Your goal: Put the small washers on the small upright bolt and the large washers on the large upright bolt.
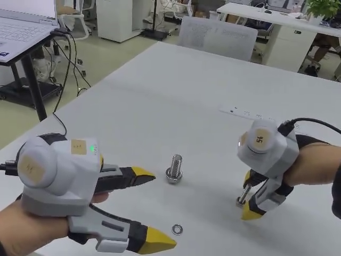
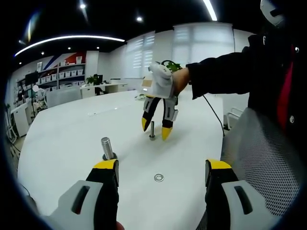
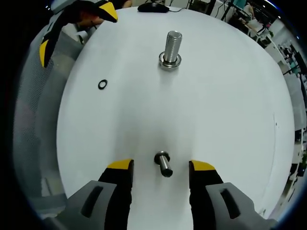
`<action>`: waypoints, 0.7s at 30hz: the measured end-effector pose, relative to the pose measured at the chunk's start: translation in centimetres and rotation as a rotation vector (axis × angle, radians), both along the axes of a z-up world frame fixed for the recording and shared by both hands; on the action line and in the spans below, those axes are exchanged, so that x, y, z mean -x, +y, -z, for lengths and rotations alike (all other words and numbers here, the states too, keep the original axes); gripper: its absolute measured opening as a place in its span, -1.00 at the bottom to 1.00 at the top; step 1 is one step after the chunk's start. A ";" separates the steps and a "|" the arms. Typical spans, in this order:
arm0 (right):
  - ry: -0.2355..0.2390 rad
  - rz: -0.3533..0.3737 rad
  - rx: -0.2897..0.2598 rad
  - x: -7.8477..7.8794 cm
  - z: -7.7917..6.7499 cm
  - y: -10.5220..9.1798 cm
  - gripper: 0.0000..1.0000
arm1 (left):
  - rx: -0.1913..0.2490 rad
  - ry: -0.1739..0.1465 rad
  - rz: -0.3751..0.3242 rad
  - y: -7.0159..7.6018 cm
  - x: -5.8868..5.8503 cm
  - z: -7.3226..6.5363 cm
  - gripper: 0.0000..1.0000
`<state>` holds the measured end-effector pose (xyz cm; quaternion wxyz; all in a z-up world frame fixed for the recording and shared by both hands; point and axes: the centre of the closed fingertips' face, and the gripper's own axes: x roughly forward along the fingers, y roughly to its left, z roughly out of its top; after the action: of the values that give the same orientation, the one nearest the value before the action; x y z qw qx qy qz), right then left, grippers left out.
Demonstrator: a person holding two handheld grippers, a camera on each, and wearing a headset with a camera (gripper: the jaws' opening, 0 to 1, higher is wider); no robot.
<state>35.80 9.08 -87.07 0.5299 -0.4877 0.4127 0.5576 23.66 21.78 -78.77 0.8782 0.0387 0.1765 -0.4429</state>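
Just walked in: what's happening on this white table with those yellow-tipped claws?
A person holds a two-jaw gripper in each hand over a white table. The right gripper is open, its jaws either side of the small upright bolt. The left gripper, also open, hovers near a loose washer. The large upright bolt stands between them.

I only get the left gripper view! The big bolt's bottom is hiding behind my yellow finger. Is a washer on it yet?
Observer: It looks like it. In the right gripper view, a washer rings the foot of the large bolt.
Child: And what's off to the side of the table?
Observer: In the head view, an open laptop sits on a black stand, left of the table.
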 end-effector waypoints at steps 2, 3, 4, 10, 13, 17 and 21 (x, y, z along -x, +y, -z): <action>0.003 0.007 0.000 0.0 0.0 -0.3 -0.03 | 0.000 0.000 0.001 0.0 0.0 0.0 0.46; 0.002 0.009 -0.001 0.0 -0.1 -0.3 -0.03 | 0.000 0.000 0.001 0.0 0.0 0.0 0.46; 0.003 0.014 -0.002 0.0 -0.1 -0.5 -0.03 | 0.000 -0.001 0.001 0.0 0.0 0.0 0.46; 0.012 0.039 -0.005 0.6 -0.1 -1.2 0.01 | 0.002 -0.004 0.004 -0.1 0.1 -0.2 0.46; 0.011 0.043 -0.005 0.8 -0.1 -1.4 0.01 | 0.002 -0.005 0.006 -0.1 0.1 -0.2 0.46; 0.014 0.052 -0.005 1.3 -0.2 -1.8 0.01 | 0.002 -0.007 0.007 -0.1 0.2 -0.3 0.46; 0.020 0.056 -0.002 2.0 -0.4 -2.0 0.01 | 0.003 -0.011 0.006 -0.1 0.2 -0.3 0.46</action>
<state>33.84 7.06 -86.72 0.5420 -0.4698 0.4308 0.5477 23.50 21.73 -78.42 0.8778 0.0400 0.1709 -0.4458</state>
